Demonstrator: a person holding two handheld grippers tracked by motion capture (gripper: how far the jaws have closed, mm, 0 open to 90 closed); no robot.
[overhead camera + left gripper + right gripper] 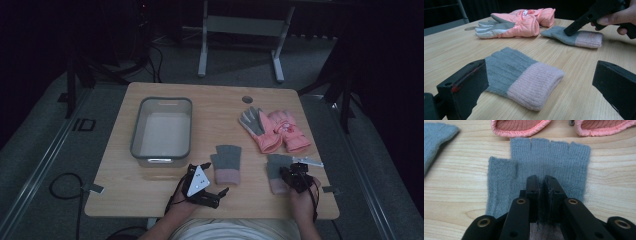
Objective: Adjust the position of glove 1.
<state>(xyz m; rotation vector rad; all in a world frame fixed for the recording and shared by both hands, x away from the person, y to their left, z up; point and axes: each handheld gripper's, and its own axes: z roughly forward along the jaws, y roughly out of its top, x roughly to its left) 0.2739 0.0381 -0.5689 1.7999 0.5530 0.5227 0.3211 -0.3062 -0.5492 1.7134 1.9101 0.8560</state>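
Gloves everywhere on this table. My right gripper [541, 182] has its jaws nearly together, pinching a fold of the grey knit glove [554, 157] lying flat at the near right. My left gripper [539, 82] sits wide open, with the second grey-and-pink glove [521, 75] just ahead between its jaws, untouched. Pink ski gloves [275, 130] lie farther right, and a grey bin [162, 127] far left.

The light wooden table [150, 185] carries the grey rectangular plastic tub [161, 128] on its left half. The pair of pink padded winter gloves [274, 130] lies at the right, far side. Nearer the person, two grey-and-pink knitted fingerless gloves lie side by side, well apart: one [226, 163] at centre, one [275, 172] to its right, just before the padded pair.
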